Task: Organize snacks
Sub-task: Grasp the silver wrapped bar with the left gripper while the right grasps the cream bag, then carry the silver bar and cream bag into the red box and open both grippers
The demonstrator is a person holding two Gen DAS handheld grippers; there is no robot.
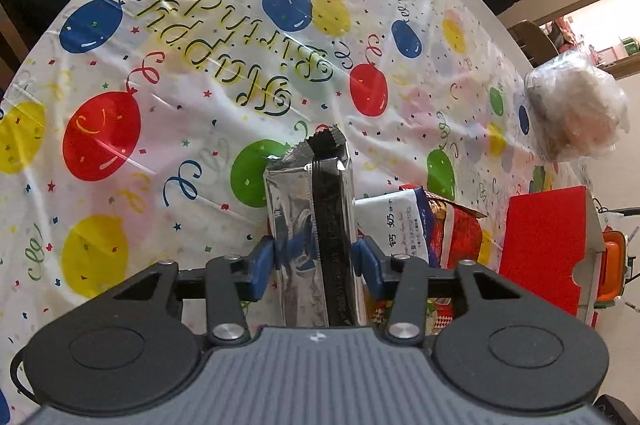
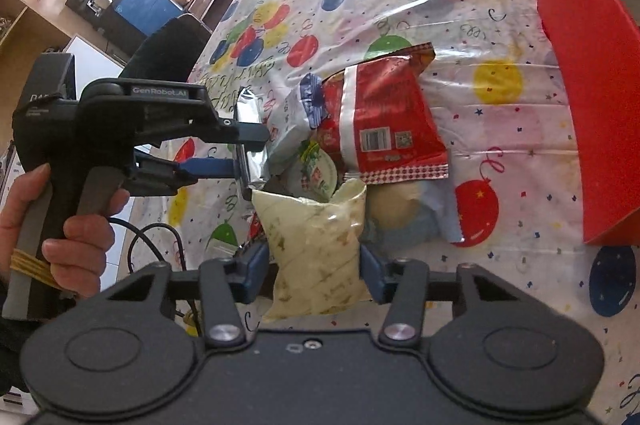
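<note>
My left gripper [image 1: 314,257] is shut on a silver foil snack pack [image 1: 308,213] with a black seam, held above the table. It also shows in the right wrist view [image 2: 250,153], gripping the silver pack [image 2: 248,109]. My right gripper [image 2: 314,269] is shut on a pale yellow snack bag [image 2: 316,249]. Beyond it lies a pile of snacks: a red bag [image 2: 380,113], a white and blue bag [image 2: 292,129] and a round green-print pack [image 2: 318,173]. A red cardboard box [image 2: 580,65] stands at the right, also in the left wrist view [image 1: 544,249].
The round table wears a balloon-print "Happy Birthday" cloth [image 1: 200,85]. A clear plastic bag of food [image 1: 572,109] sits near the table's far right edge. A black chair [image 2: 168,45] stands beyond the table. Shelves and furniture fill the background.
</note>
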